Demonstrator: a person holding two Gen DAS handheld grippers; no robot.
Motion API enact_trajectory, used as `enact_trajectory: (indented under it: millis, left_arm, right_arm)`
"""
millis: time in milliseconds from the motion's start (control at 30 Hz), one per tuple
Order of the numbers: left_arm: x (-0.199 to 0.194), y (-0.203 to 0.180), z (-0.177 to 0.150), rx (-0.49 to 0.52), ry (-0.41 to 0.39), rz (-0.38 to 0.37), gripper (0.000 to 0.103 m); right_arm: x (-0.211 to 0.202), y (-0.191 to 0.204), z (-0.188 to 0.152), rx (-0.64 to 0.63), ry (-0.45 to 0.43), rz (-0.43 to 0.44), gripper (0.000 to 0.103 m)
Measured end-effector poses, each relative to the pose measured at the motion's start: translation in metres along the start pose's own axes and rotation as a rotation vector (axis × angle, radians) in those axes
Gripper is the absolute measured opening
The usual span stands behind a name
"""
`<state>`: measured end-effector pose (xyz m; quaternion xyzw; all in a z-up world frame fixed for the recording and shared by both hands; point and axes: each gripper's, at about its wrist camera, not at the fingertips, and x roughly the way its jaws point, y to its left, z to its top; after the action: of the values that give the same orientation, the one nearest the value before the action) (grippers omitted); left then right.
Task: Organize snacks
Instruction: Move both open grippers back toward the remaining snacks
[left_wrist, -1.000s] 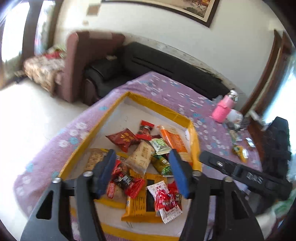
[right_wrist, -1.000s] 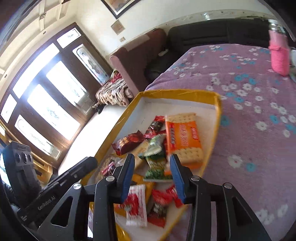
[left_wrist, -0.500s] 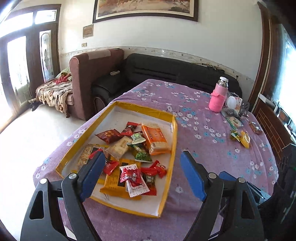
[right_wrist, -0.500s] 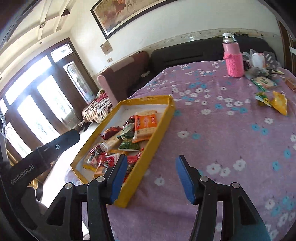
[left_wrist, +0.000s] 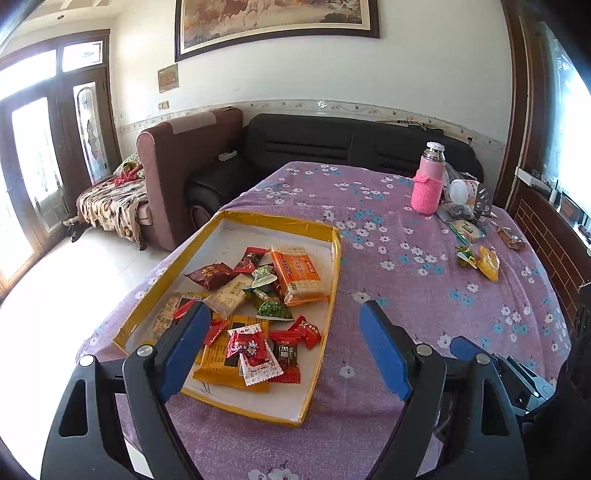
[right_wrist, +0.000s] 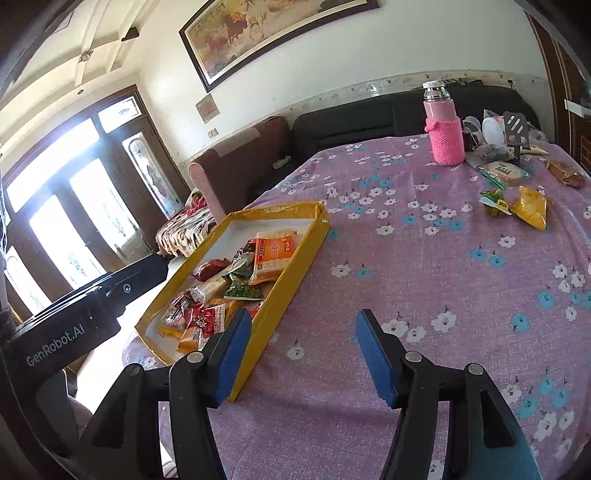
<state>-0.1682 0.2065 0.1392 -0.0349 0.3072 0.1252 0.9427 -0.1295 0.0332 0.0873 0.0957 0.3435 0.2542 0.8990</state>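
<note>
While both tools hover above the bench (left_wrist: 424, 288), the snacks lie in two groups on its purple flowered cloth.

Tray (left_wrist: 334, 254): yellow-rimmed, white inside, at 9 o'clock on the bench in the right wrist view. It holds a heap of wrapped snacks: an orange cracker pack (left_wrist: 297, 273) at the tray's 1 o'clock, a dark red packet (left_wrist: 210, 275) at its 10 o'clock, green pea packets (left_wrist: 273, 310) at centre, and red-and-white sweets (left_wrist: 253, 349) at its 6 o'clock over a flat yellow packet (left_wrist: 225, 369).

Loose snacks: a yellow packet (right_wrist: 532, 206) just beside a small green packet (right_wrist: 493, 203) at 2 o'clock on the bench, well apart from the tray; a green-and-white pack (right_wrist: 502, 171) and a brown packet (right_wrist: 567, 173) lie farther back.

Pink bottle (right_wrist: 443, 125): upright at 12 o'clock, in a knitted sleeve.

Left tool (left_wrist: 284, 347): jaws wide, nothing between them, above the tray's near right corner.

Right tool (right_wrist: 301, 354): jaws opening, nothing between them, over bare cloth just right of the tray.
</note>
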Motion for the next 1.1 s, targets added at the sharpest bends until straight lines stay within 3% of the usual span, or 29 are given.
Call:
enact_trajectory:
  millis: [167, 533, 667, 733, 800, 867, 1000, 1100]
  left_arm:
    - [0.000, 0.005, -0.003, -0.010, -0.011, 0.003, 0.084]
    - [0.012, 0.018, -0.007, -0.035, 0.013, -0.015, 0.084]
    - [0.018, 0.020, -0.008, -0.037, 0.024, -0.058, 0.084]
    - [0.018, 0.020, -0.007, -0.039, 0.012, -0.122, 0.084]
    - [0.019, 0.018, -0.007, -0.046, 0.015, -0.195, 0.084]
    - [0.022, 0.014, -0.008, -0.047, 0.016, -0.247, 0.084]
    - [0.029, 0.003, -0.008, -0.033, 0.025, -0.312, 0.084]
    - [0.035, -0.007, -0.009, -0.017, 0.041, -0.346, 0.084]
  right_arm:
    - [0.003, 0.010, -0.004, -0.047, 0.009, -0.040, 0.065]
    - [0.026, 0.029, -0.014, -0.106, 0.069, -0.041, 0.067]
    - [0.036, 0.026, -0.016, -0.099, 0.100, -0.032, 0.067]
    - [0.038, 0.018, -0.015, -0.083, 0.115, -0.021, 0.067]
    - [0.037, 0.001, -0.008, -0.074, 0.121, -0.032, 0.067]
    - [0.030, -0.027, 0.007, -0.061, 0.105, -0.096, 0.068]
    - [0.020, -0.111, 0.054, 0.081, 0.070, -0.213, 0.068]
    - [0.030, -0.161, 0.094, 0.109, 0.048, -0.307, 0.069]
